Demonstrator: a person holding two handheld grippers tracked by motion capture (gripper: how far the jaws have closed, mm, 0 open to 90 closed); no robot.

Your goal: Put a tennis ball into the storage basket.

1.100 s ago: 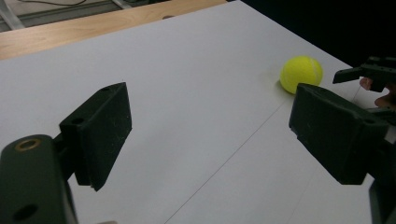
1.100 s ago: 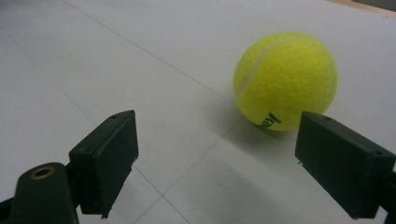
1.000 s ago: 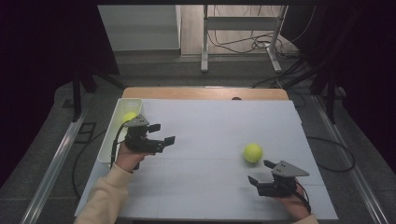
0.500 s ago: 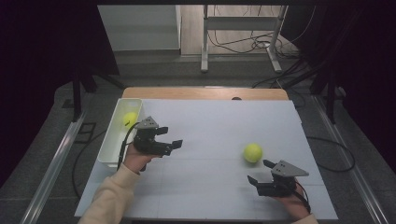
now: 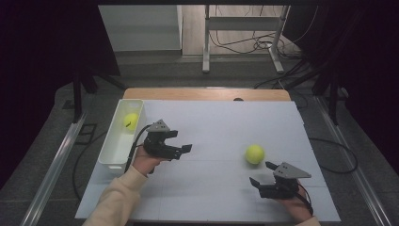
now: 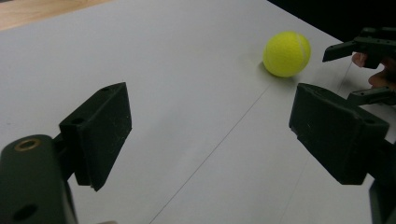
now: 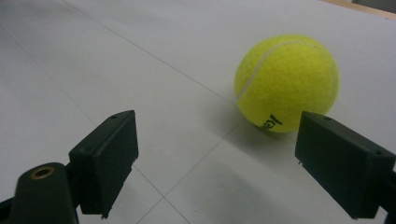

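Note:
A yellow tennis ball (image 5: 254,154) lies on the white table sheet (image 5: 221,122), right of centre. My right gripper (image 5: 263,173) sits just in front of it, open, with nothing between its jaws; in the right gripper view the ball (image 7: 286,83) is close ahead, toward the right jaw. My left gripper (image 5: 181,151) hovers left of centre beside the white bin (image 5: 113,146), open and empty, pointing right. Its own view has the ball (image 6: 286,53) far off, with the right gripper (image 6: 357,70) beyond it. A second tennis ball (image 5: 131,120) rests in the bin.
The bin stands along the sheet's left edge. The wooden table edge (image 5: 207,94) borders the sheet at the back. Beyond it are a metal stand (image 5: 242,28) and cables on the floor.
My left gripper has moved right and toward the table's front, away from the bin, with its jaws unchanged. The right gripper and the ball on the sheet have stayed put.

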